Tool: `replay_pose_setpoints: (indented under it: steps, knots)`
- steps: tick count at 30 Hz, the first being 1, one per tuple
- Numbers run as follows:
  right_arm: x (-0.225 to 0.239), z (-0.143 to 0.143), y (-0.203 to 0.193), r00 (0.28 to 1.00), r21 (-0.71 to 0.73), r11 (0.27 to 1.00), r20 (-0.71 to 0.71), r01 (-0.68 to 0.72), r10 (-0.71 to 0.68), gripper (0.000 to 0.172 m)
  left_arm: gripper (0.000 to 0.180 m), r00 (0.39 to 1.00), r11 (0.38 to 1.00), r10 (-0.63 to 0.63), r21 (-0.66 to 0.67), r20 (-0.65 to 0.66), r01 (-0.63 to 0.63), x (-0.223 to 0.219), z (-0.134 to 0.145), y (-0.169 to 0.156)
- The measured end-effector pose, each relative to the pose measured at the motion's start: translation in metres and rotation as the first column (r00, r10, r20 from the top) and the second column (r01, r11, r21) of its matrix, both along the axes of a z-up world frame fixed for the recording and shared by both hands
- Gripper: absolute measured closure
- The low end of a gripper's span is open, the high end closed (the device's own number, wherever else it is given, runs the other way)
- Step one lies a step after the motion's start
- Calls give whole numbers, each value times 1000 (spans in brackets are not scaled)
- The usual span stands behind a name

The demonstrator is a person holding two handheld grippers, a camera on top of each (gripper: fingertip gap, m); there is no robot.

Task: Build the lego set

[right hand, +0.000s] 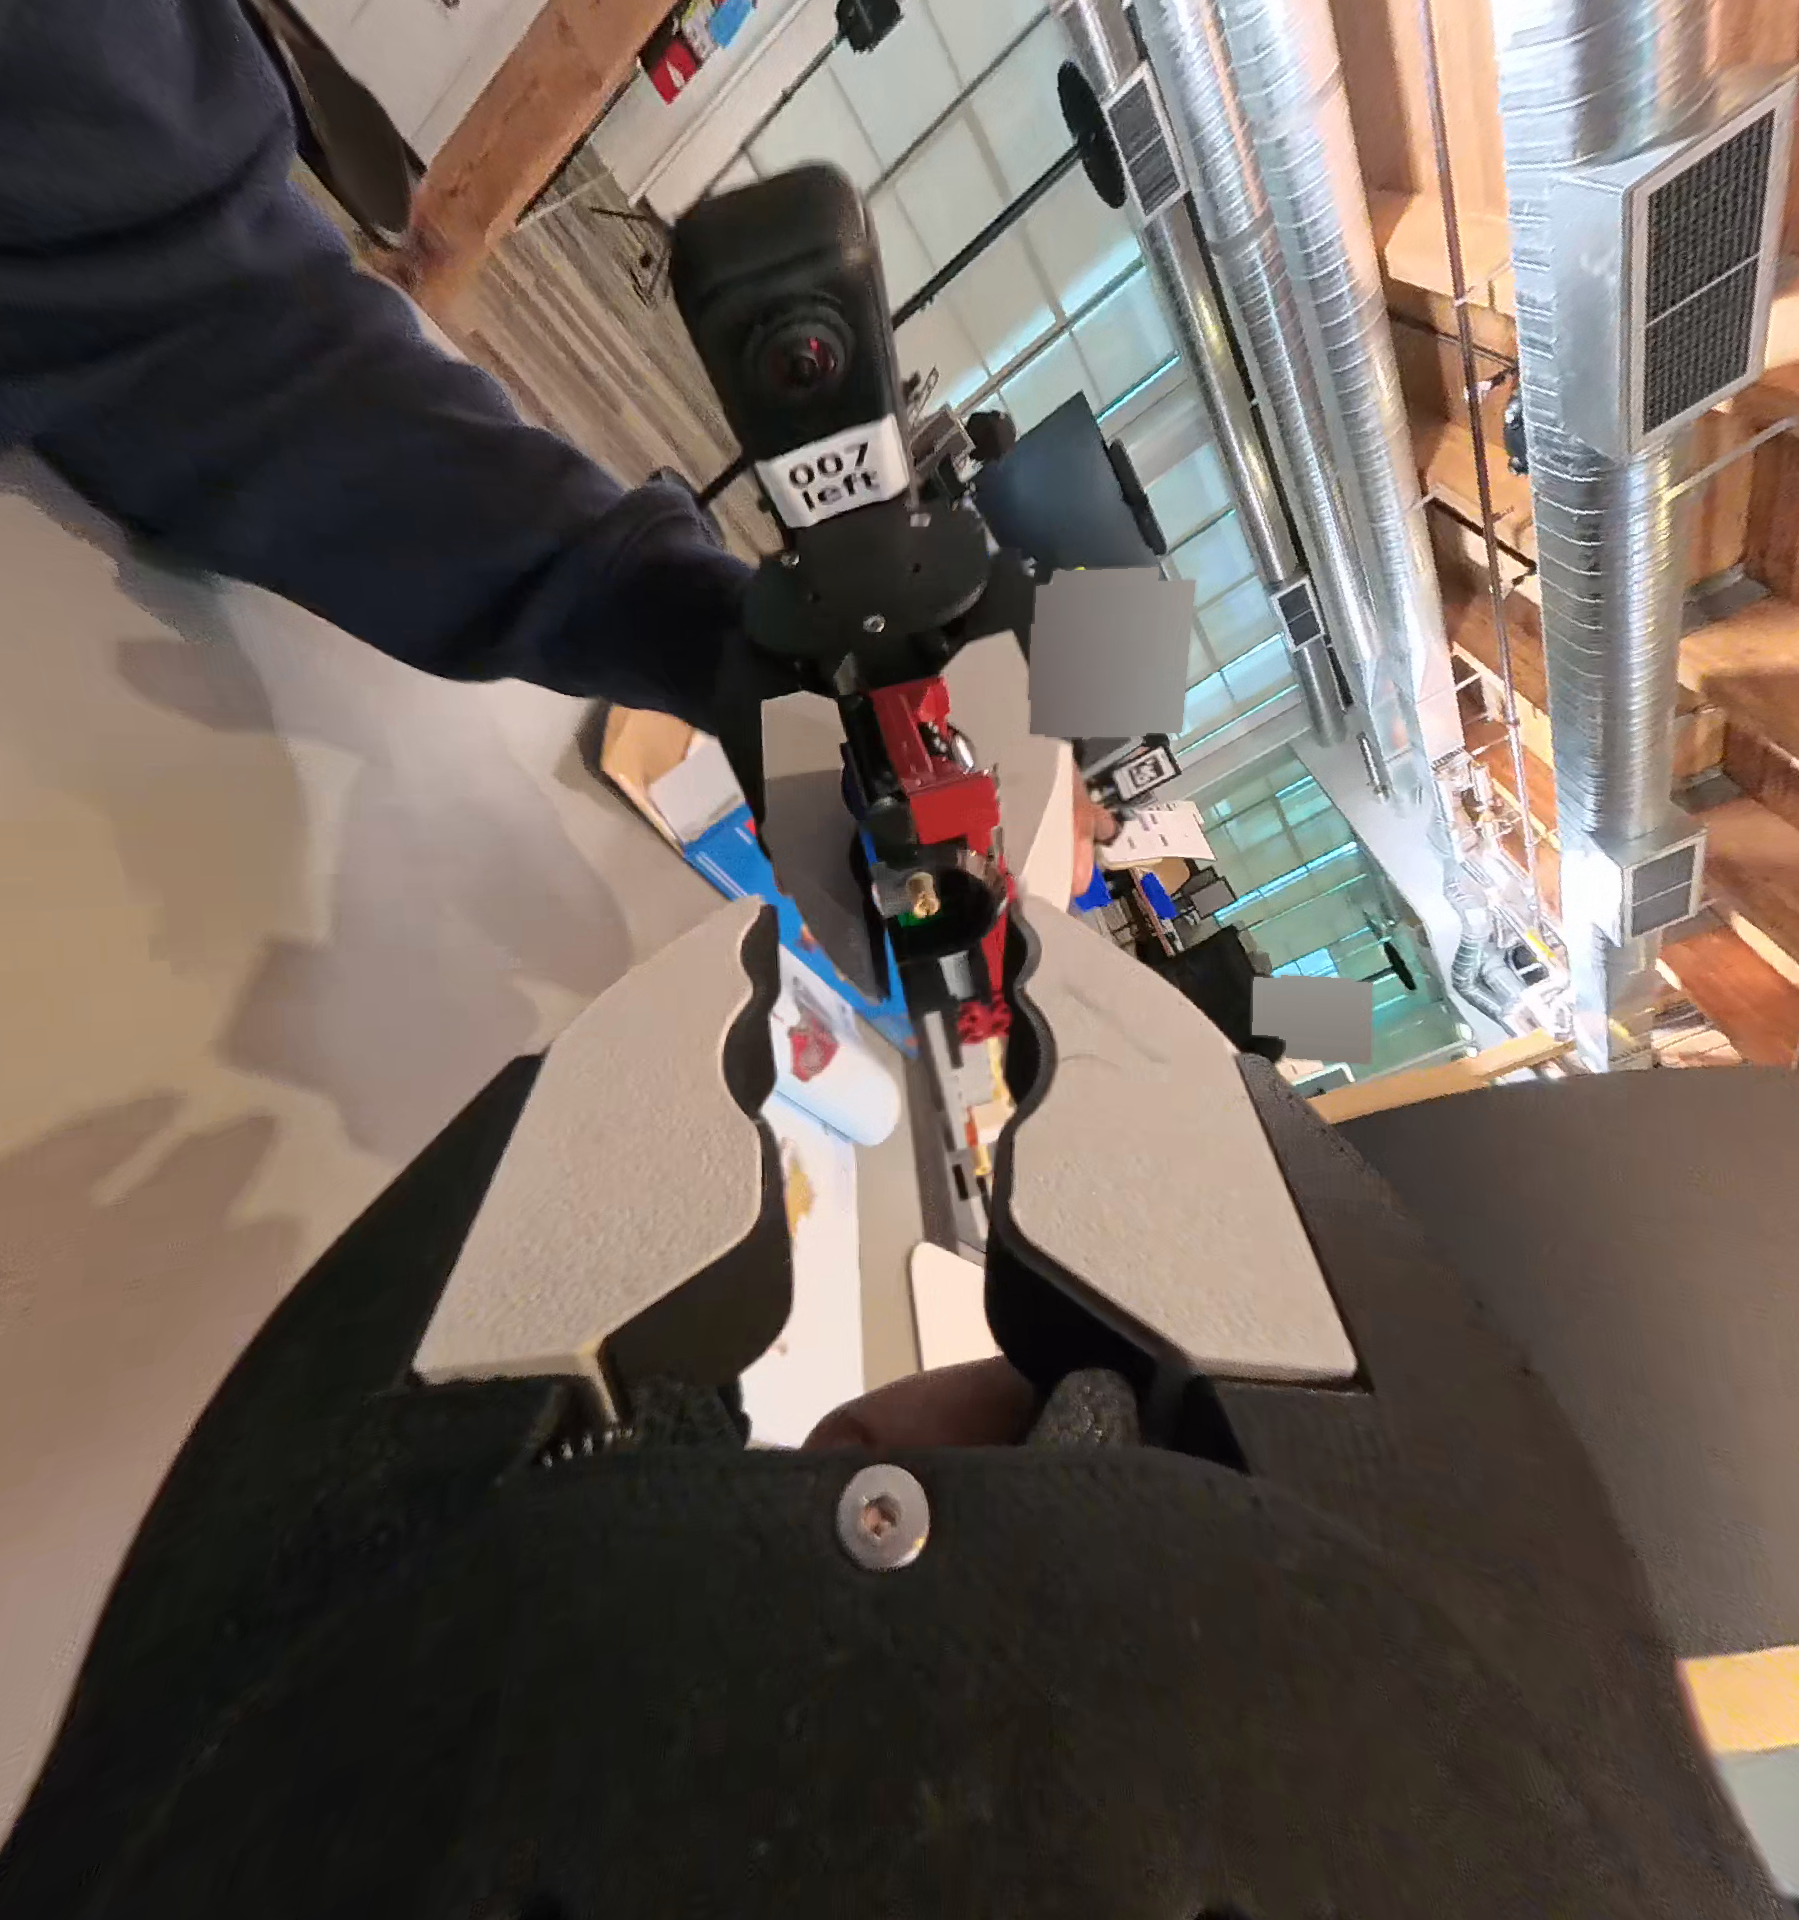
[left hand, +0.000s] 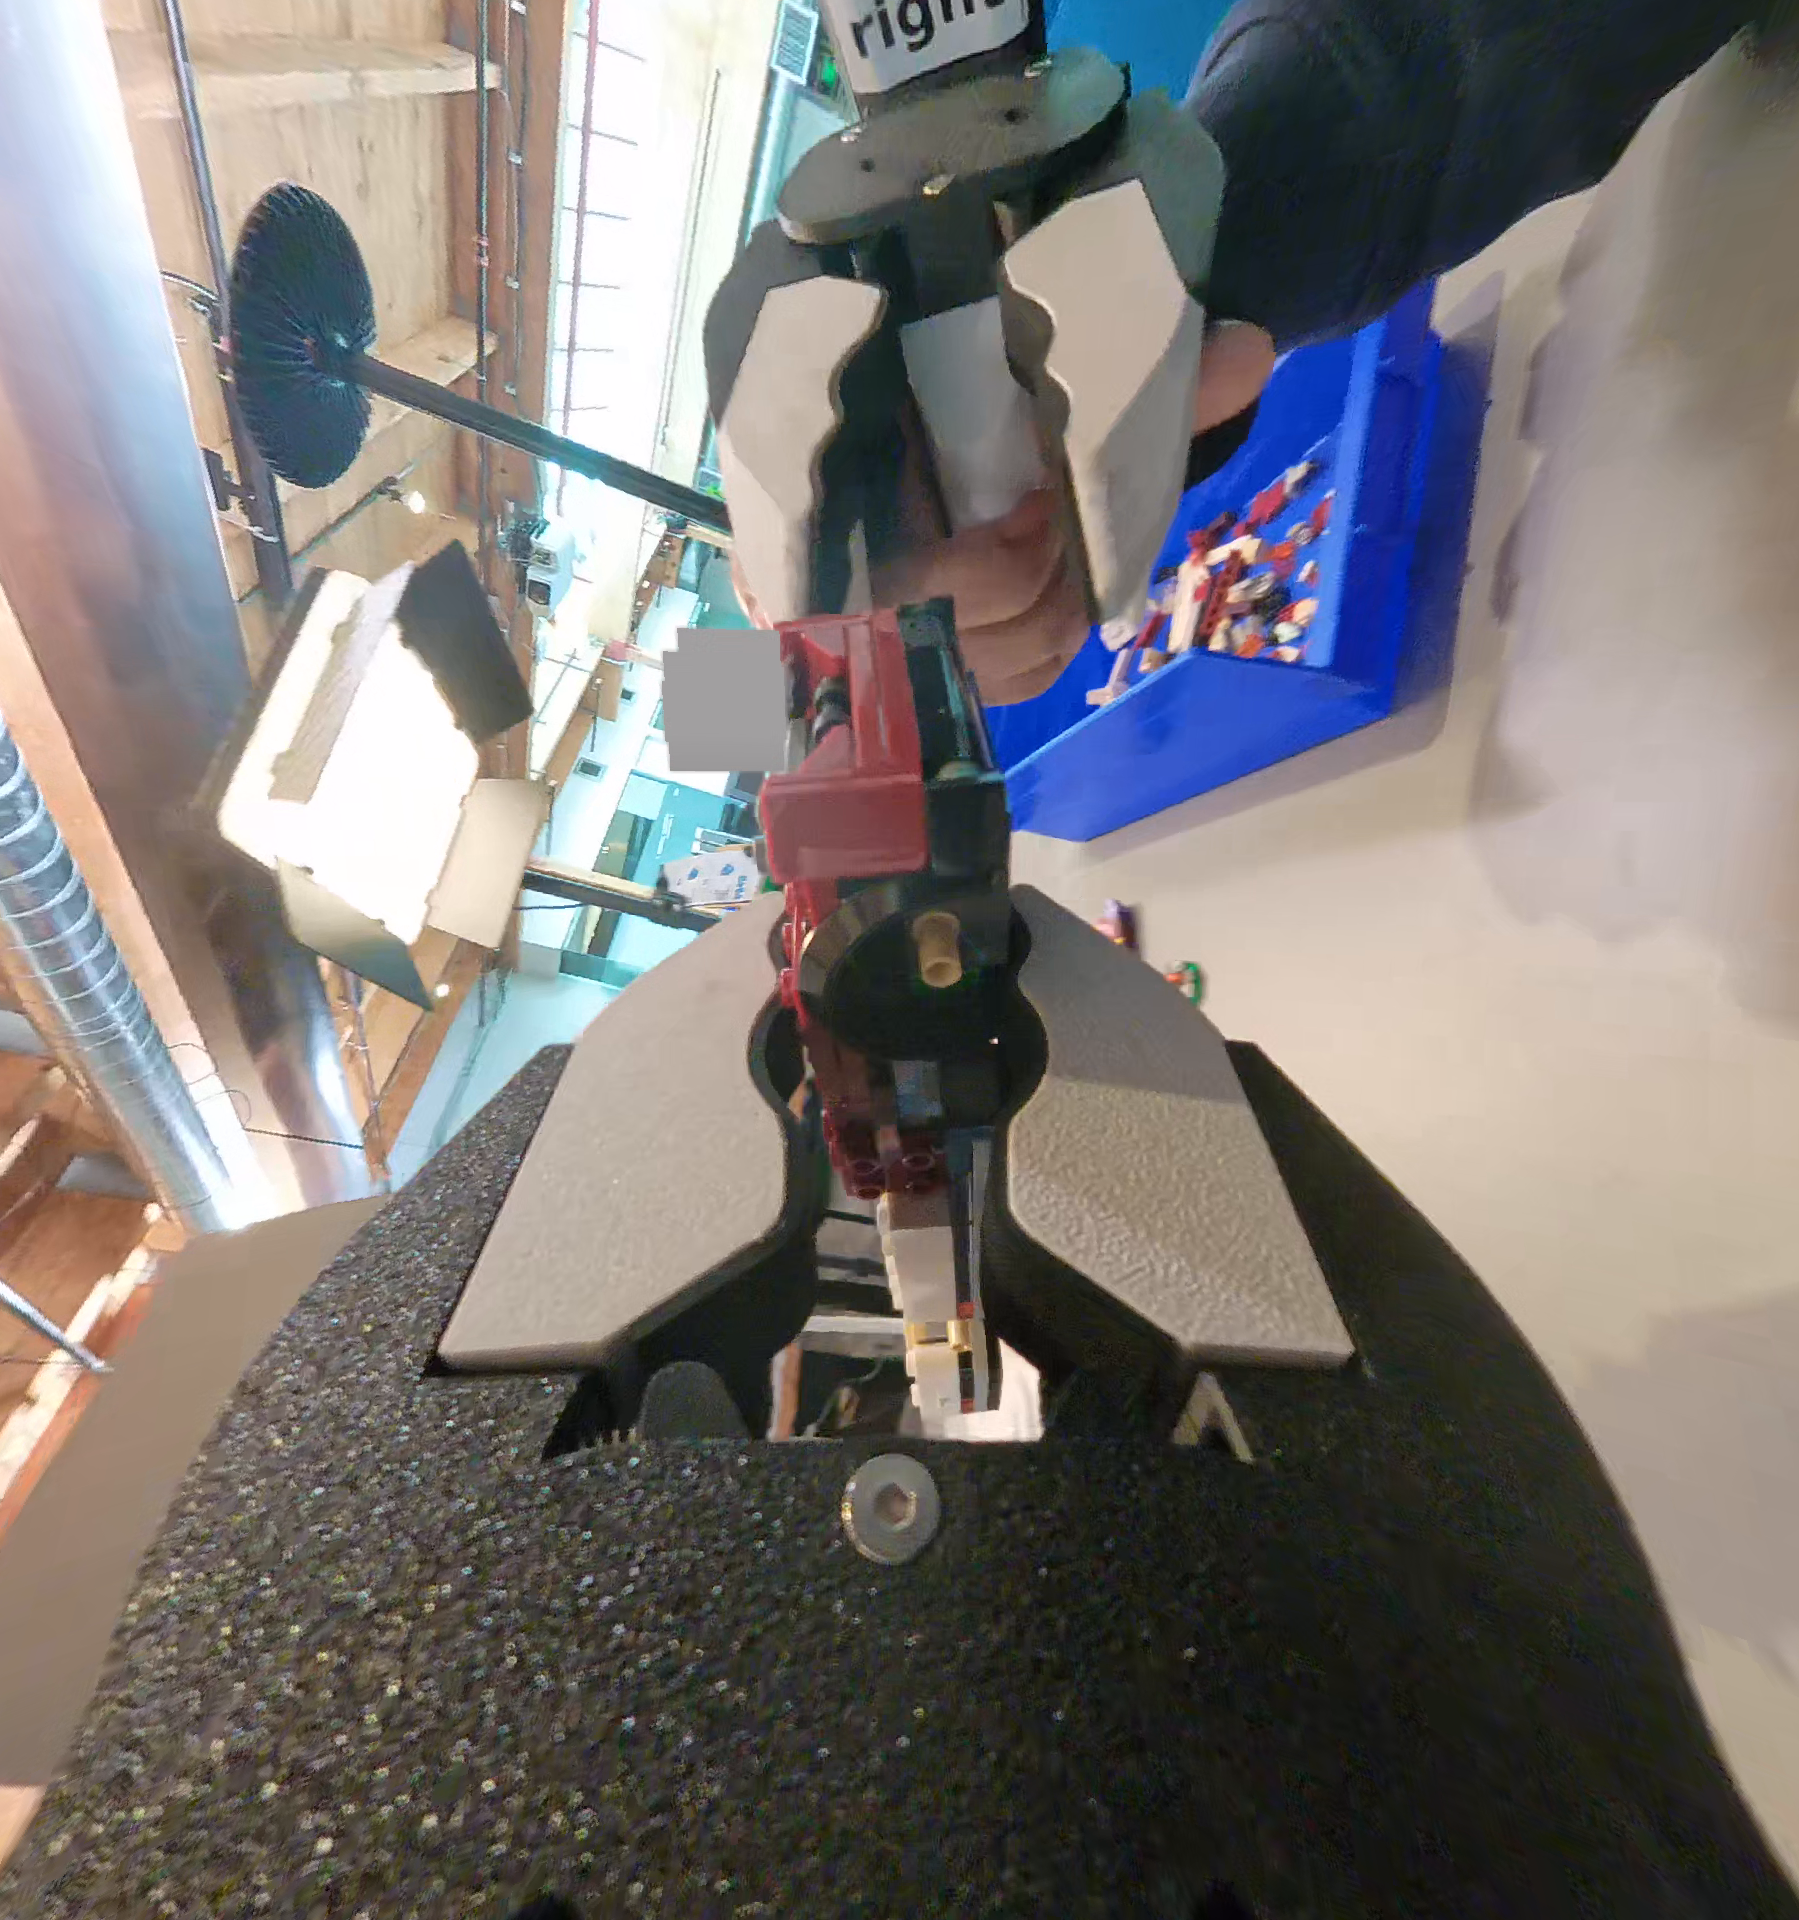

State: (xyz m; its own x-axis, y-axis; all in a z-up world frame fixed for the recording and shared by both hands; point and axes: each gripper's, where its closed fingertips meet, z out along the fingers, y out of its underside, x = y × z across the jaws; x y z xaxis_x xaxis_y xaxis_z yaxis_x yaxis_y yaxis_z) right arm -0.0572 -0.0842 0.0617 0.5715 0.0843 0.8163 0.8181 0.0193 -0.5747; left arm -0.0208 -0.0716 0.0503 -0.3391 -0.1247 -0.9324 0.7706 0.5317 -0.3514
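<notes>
Brick-built vehicle (left hand: 890, 821), red & black w/ a black wheel and tan axle pin, is up in the air betw. both grippers, well above the worktop (left hand: 1497, 1143). Left gripper (left hand: 900, 971) is clenched on it: both grey pads press the wheel end, white/tan bricks trailing back betw. the fingers. Right gripper (right hand: 895, 940) stands released: model's far end runs along its right finger (right hand: 1113, 1049), clear gap on the other side to the left finger (right hand: 656, 1049).

Left wrist view only: blue bin (left hand: 1279, 665) of loose mixed bricks on the worktop, behind the right gripper; two small stray pieces (left hand: 1149, 945) near it; a hand (left hand: 1009, 613) wrapped round the right gripper's handle. Also a black fan (left hand: 297, 338) on a pole and a lit panel light (left hand: 365, 748).

Right wrist view only: left gripper's camera (right hand: 786, 322) facing back, dark blue sleeve (right hand: 303, 457), blue box (right hand: 760, 883) and white sheet (right hand: 833, 1081) on the worktop below, silver ducts (right hand: 1601, 520) overhead.

Left gripper's body blocks most of the model from the right wrist view.
</notes>
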Motion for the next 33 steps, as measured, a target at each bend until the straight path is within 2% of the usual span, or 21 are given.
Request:
replay_pose_setpoints:
  steps: [5,11,18,33]
  knots:
    - [1,20,2,998,23,1000,57,-10,9,120,147,995,995,56,82,86,-63,5,18,3]
    - [2,18,9,988,-35,999,156,-4,10,118,146,990,977,110,176,85,-123,5,9,11]
    - [-8,-2,10,979,-139,988,184,-65,90,122,146,999,971,46,234,22,-50,-8,-5,-2]
    - [-17,-3,8,975,-126,986,181,-111,132,136,146,999,977,-10,211,-35,17,-16,-7,-9]
